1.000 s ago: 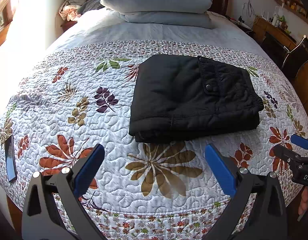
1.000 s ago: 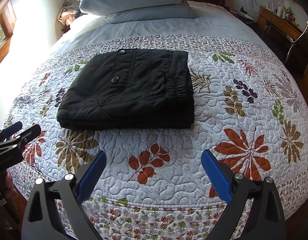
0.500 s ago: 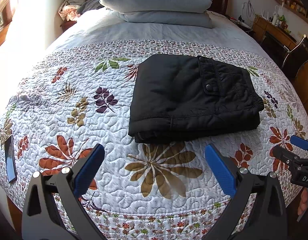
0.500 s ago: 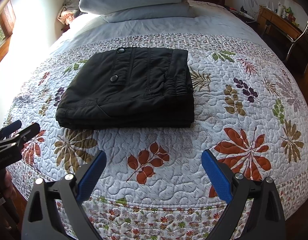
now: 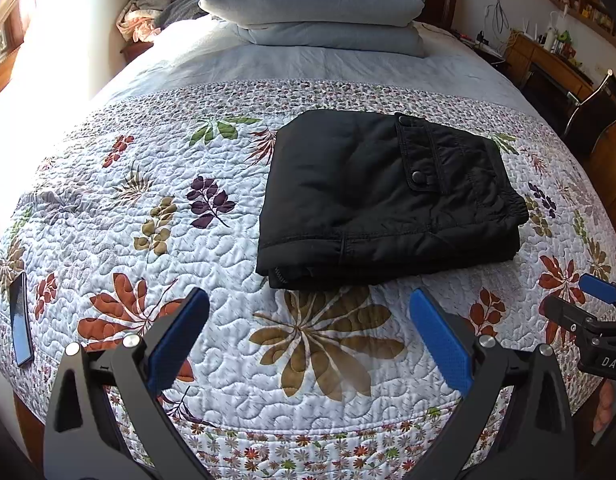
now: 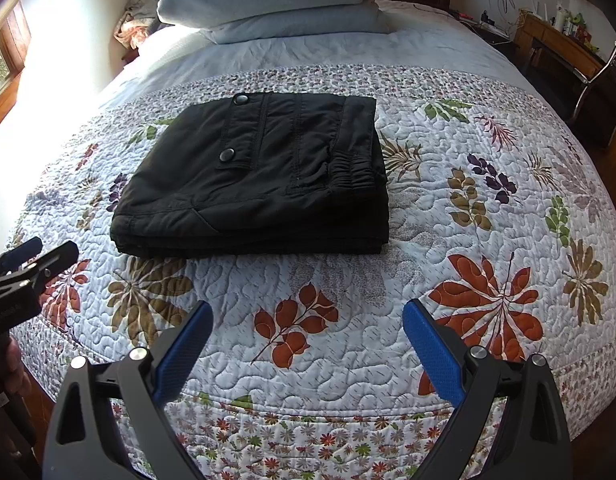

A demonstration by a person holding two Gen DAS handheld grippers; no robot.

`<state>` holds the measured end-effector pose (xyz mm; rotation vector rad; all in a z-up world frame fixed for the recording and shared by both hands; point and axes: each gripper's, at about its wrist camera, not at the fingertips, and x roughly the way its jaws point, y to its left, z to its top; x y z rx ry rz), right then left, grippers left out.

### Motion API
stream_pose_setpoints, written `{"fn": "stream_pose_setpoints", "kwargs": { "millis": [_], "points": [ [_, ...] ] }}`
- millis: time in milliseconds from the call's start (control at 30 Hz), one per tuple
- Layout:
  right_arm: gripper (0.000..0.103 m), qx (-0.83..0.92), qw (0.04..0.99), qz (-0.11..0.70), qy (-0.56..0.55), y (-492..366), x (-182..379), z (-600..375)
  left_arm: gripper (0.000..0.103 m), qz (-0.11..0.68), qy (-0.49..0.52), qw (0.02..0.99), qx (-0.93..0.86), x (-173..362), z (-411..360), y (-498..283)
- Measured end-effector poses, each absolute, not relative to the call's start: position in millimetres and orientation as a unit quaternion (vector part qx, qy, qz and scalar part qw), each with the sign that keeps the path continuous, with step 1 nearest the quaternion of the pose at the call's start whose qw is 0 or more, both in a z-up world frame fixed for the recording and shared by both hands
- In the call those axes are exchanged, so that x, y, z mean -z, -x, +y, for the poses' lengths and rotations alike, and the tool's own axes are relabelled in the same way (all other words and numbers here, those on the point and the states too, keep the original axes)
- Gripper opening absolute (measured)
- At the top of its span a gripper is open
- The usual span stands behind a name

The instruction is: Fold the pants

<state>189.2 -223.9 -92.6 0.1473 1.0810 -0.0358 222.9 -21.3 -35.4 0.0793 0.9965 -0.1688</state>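
Observation:
Black pants (image 5: pixel 384 196) lie folded in a thick rectangular stack on the floral quilt (image 5: pixel 155 184), pocket flap and snap button on top; they also show in the right wrist view (image 6: pixel 259 176). My left gripper (image 5: pixel 308 336) is open and empty, held near the bed's front edge, short of the pants. My right gripper (image 6: pixel 303 340) is open and empty, also near the front edge. Each gripper shows at the side of the other's view: the right one (image 5: pixel 588 320), the left one (image 6: pixel 23 272).
A phone (image 5: pixel 19 320) lies on the quilt's left edge. Folded grey bedding and pillows (image 5: pixel 312 4) stack at the headboard. A wooden desk and chair (image 6: pixel 580 64) stand to the right of the bed. A window is at far left.
Both grippers have drifted back slightly from the pants; the pants stay still and both grippers stay open.

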Motion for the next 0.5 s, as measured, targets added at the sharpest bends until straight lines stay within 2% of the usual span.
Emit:
{"fn": "stream_pose_setpoints", "kwargs": {
  "millis": [500],
  "points": [
    [0.096, 0.018, 0.853, 0.516, -0.071, -189.7, 94.3, -224.5, 0.1, 0.48, -0.039, 0.872, 0.084, 36.7, -22.3, -224.1]
  ]
}}
